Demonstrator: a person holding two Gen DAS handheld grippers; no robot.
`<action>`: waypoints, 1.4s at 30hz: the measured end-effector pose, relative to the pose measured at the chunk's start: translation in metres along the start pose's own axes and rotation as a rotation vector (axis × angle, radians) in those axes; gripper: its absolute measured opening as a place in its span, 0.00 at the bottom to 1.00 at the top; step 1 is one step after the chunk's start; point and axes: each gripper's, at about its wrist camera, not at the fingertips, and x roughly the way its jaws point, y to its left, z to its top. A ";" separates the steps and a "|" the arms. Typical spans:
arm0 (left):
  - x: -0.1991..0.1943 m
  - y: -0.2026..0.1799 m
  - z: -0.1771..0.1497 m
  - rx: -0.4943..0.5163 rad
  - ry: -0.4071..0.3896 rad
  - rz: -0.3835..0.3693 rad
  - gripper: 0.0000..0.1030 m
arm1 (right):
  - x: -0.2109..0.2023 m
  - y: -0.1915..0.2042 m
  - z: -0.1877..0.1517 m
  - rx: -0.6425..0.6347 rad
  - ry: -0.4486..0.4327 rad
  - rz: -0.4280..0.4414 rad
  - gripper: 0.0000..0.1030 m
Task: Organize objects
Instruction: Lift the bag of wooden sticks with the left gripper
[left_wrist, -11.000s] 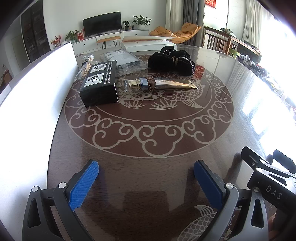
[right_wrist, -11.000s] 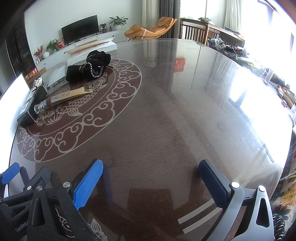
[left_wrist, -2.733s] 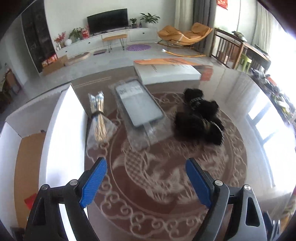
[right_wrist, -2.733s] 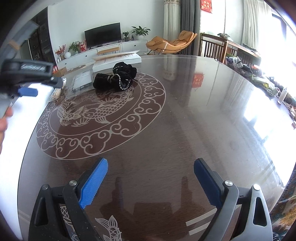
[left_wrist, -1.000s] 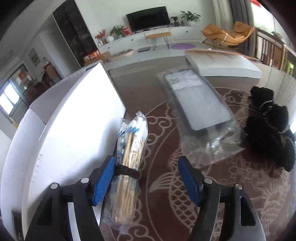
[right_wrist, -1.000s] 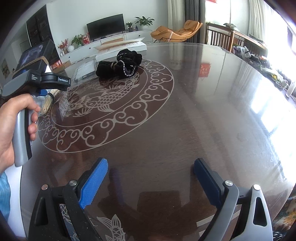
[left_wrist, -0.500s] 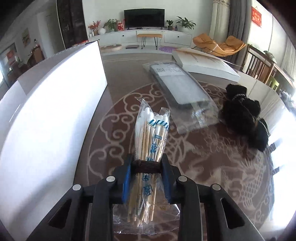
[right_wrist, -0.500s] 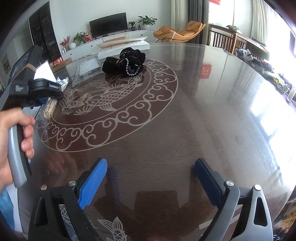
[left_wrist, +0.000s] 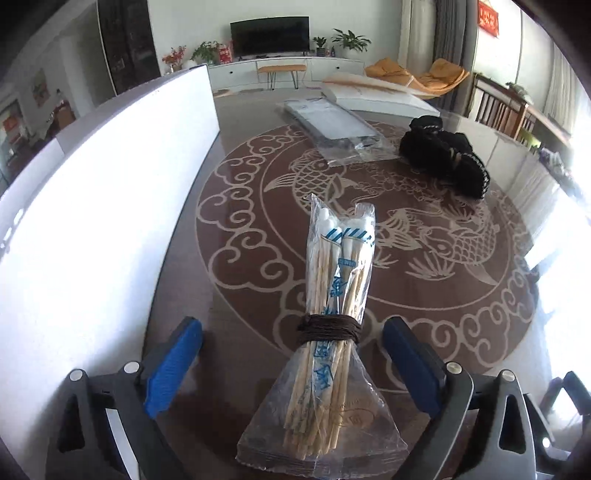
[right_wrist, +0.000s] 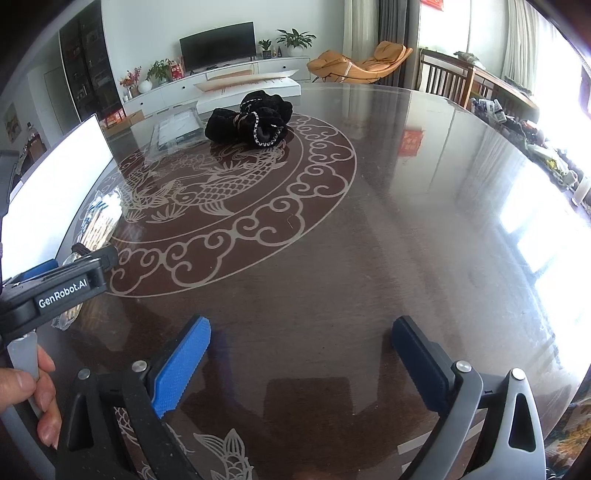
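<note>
A bundle of wrapped wooden chopsticks (left_wrist: 332, 325), in a clear bag tied with brown cord, lies on the dark round table (left_wrist: 240, 155). It points away from me. My left gripper (left_wrist: 291, 332) straddles it at the cord; its jaws are opening and the blue pads (left_wrist: 173, 365) stand well clear of the bag. In the right wrist view the bundle (right_wrist: 98, 221) shows at the left, beside the left gripper (right_wrist: 74, 273) and the hand holding it. My right gripper (right_wrist: 301, 339) hovers over bare table, jaws opening, nothing between them.
A tall white box wall (left_wrist: 92, 221) runs along the table's left edge. A flat packet in clear plastic (left_wrist: 332, 125), a black fluffy item with a chain (left_wrist: 443, 158) and a flat white box (left_wrist: 376, 96) lie at the far side.
The left gripper closed on the chopstick bundle beside the white box, carried it nearer over the table, and has now opened off it. The right gripper has stayed put.
</note>
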 end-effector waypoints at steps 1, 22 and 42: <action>0.001 -0.003 -0.001 0.018 -0.003 0.005 1.00 | 0.000 0.000 0.000 -0.001 0.001 -0.001 0.97; 0.002 -0.005 -0.004 0.011 -0.013 -0.003 1.00 | 0.002 0.004 -0.001 -0.024 0.012 -0.018 1.00; 0.002 -0.005 -0.005 0.010 -0.013 -0.003 1.00 | -0.013 -0.067 0.003 0.341 -0.061 0.096 1.00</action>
